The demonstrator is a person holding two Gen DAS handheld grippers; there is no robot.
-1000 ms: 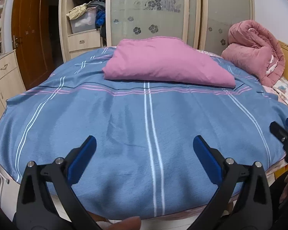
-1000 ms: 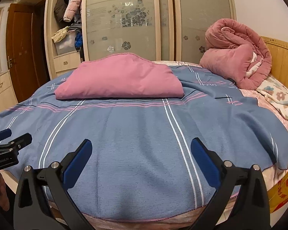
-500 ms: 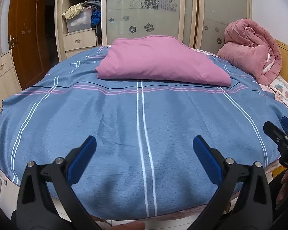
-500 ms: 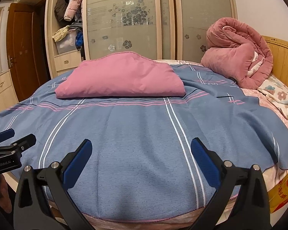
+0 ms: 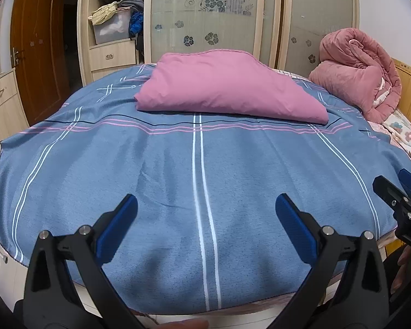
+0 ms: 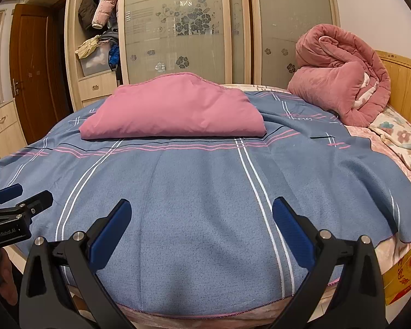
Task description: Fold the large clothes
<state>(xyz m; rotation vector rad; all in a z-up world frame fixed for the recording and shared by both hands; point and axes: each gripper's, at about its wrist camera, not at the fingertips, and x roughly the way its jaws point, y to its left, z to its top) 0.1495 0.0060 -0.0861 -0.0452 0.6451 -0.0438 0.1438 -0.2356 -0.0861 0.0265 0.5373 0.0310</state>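
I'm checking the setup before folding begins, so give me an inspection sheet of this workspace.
Surface: bed under a spread blue striped blanket.
Job's things: blanket lies flat, near edge hangs over the bed's edge; folded pink cloth rests on its far part.
Clutter: rolled pink quilt and floral bedding at the headboard side; cardboard box beside the bed.
Grippers: left gripper and right gripper both open, holding nothing, above the near edge.
Cables: nothing seen.
Surroundings: wardrobe with one open section of piled clothes, wooden door.
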